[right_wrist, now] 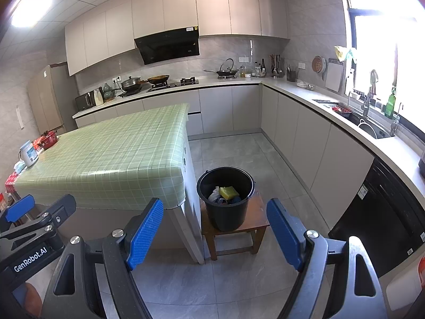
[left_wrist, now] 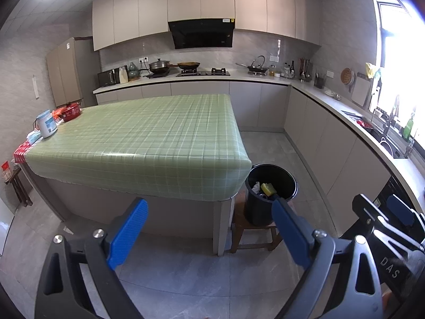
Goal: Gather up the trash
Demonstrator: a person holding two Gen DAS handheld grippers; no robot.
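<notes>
Left gripper [left_wrist: 209, 234]: hanging over the floor tiles nearest the camera, jaws standing wide apart, gripping nothing.
Right gripper [right_wrist: 215, 231]: likewise gaping and carrying nothing, pointing toward the stool and bucket.
Wooden stool [right_wrist: 259, 214]: standing just beside the table's near corner, bearing the bucket.
Black bucket [right_wrist: 225, 212]: sitting upright on the stool, already holding trash — a yellow sponge-like piece [right_wrist: 228, 191], crumpled white paper [right_wrist: 213, 195] and something dark blue below, too small to name.
Table with green checked cloth [left_wrist: 148, 138]: lying bare across most of its top; showing no loose scraps.
Far left end of the table: carrying a white jar [left_wrist: 47, 123], a red pot [left_wrist: 70, 110] and some packets — looking like household goods rather than litter, though hard judging at this range.
Floor: showing no visible trash in either view.
Progress: judging by the filled bucket and the bare cloth, appearing finished or nearly so; possibly remaining only a check of the far table end.
</notes>
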